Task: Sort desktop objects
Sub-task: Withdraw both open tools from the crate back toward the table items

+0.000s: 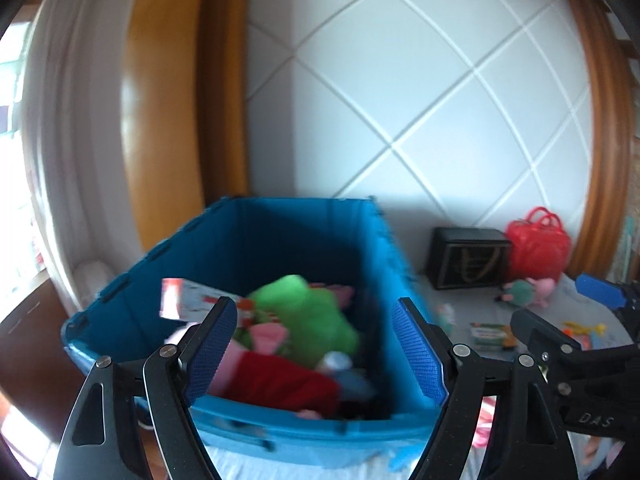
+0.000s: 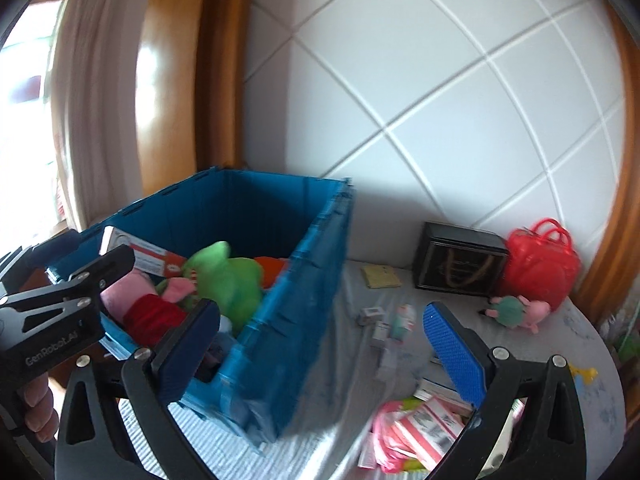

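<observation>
Left gripper (image 1: 316, 344): nearest the lens, jaws spread wide, nothing between the blue pads; it hangs over the near rim of the crate.

Blue crate (image 2: 304, 280): plastic, open-topped, at the left end of the bedcover-like cloth surface (image 2: 352, 300), against the wall. Holds a green plush (image 1: 308, 312), a pink plush in red (image 1: 264, 376) and a red-and-white carton (image 1: 180, 296). Already well filled.

Right gripper (image 2: 320, 344): jaws also fully apart and empty, above the cloth just right of the crate's corner.

Loose items still out, left to right: small boxes (image 2: 374, 320) near the middle of the cloth; a pink packet pile (image 2: 420, 428) at the near edge; a black box (image 2: 460, 260) at the far edge by the wall; a small pig plush (image 2: 516, 310) in front of it; a red handbag (image 2: 540, 264) at the far right corner.

Handling, judged: plush is light, soft and forgiving; pinch the body, not a limb. Packets look thin and slippery; take them by an edge. Small cartons are light but crushable; grip across the short sides. The handbag is likely best lifted by its handles.
</observation>
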Motion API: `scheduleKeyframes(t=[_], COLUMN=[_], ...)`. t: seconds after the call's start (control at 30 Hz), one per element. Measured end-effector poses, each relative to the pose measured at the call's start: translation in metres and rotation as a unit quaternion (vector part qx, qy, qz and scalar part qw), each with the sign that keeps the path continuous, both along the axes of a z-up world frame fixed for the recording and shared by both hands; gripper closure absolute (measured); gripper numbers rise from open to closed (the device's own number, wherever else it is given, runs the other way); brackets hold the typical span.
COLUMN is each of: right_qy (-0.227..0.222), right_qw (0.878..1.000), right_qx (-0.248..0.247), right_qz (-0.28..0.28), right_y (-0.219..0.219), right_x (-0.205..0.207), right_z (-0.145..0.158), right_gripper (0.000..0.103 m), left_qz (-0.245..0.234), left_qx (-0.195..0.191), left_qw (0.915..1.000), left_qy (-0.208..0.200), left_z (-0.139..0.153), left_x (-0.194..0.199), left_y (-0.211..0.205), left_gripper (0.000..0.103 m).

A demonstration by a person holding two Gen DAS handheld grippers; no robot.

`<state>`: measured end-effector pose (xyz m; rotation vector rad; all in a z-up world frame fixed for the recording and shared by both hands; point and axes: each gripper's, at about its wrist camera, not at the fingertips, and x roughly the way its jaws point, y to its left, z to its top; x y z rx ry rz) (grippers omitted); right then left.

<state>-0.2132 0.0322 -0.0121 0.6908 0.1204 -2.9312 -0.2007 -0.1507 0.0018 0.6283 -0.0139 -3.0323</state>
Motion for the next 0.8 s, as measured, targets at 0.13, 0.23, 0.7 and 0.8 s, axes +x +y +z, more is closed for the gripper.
scheduleKeyframes(t=[0.13, 0.23, 0.7, 0.8], right_qy=[-0.009, -0.024, -0.151, -0.171], right_qw=[0.999, 0.998, 0.983, 0.981], right_qx=[-0.001, -0.003, -0.02, -0.028], right_qz=[-0.041, -0.066, -0.106, -0.089], right_y=[0.067, 0.126, 0.331, 0.328], right_x=[0.016, 0.027, 0.032, 0.022], right_z=[-0.008, -0.02, -0.115, -0.135], right_gripper=[0.0, 0.0, 0.0, 0.0], left_qz=[-0.038, -0.057, -0.031, -0.023], left_qx=[-0.002, -0.001, -0.025, -0.034], left_qw=[0.9992, 0.9979, 0.9836, 0.9791], left_qy=[-0.011, -0.031, -0.176, -0.199], left_z=[-0.007, -0.018, -0.125, -0.144], left_x=[0.002, 0.003, -0.011, -0.022], left_y=[0.064, 0.119, 0.278, 0.284], left_gripper=[0.023, 0.023, 0.023, 0.023])
